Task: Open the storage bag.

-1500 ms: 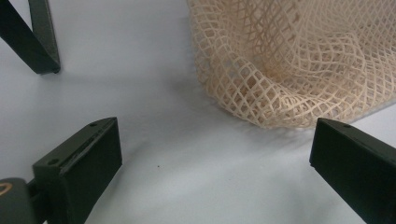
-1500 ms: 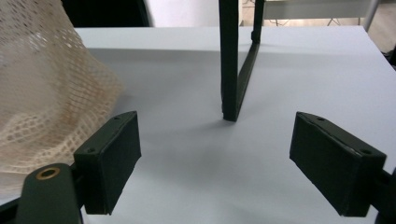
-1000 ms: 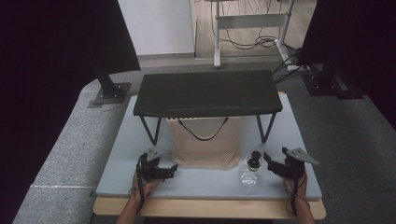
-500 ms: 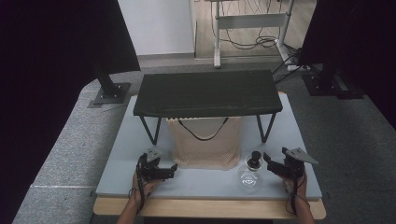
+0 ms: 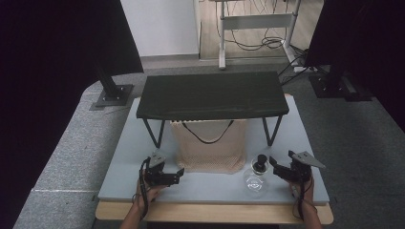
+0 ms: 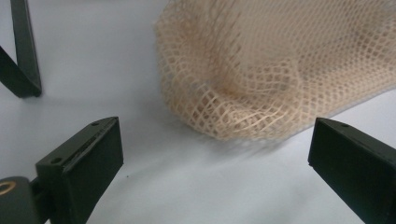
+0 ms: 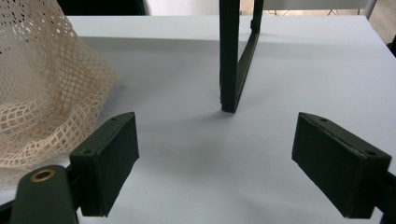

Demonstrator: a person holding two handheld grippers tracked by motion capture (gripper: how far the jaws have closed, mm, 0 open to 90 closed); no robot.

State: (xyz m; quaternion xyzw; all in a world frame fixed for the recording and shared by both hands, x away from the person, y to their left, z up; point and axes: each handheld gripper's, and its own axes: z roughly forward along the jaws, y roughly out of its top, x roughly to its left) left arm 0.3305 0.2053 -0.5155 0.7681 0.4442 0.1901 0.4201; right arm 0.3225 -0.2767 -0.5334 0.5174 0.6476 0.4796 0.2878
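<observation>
The beige mesh bag (image 5: 210,145) lies on the grey table (image 5: 124,157) under the front edge of the black stand (image 5: 212,95). The left gripper (image 5: 177,174), jaws spread and empty, sits at the bag's seven o'clock, just beside its lower left corner. The right gripper (image 5: 273,164), jaws also spread wide and holding nothing, rests at the bag's four o'clock, with a small glass jar (image 5: 256,179) between them.

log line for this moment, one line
left gripper: open, facing beige mesh bag | right gripper: open, near clear glass stopper bottle | nothing held
</observation>
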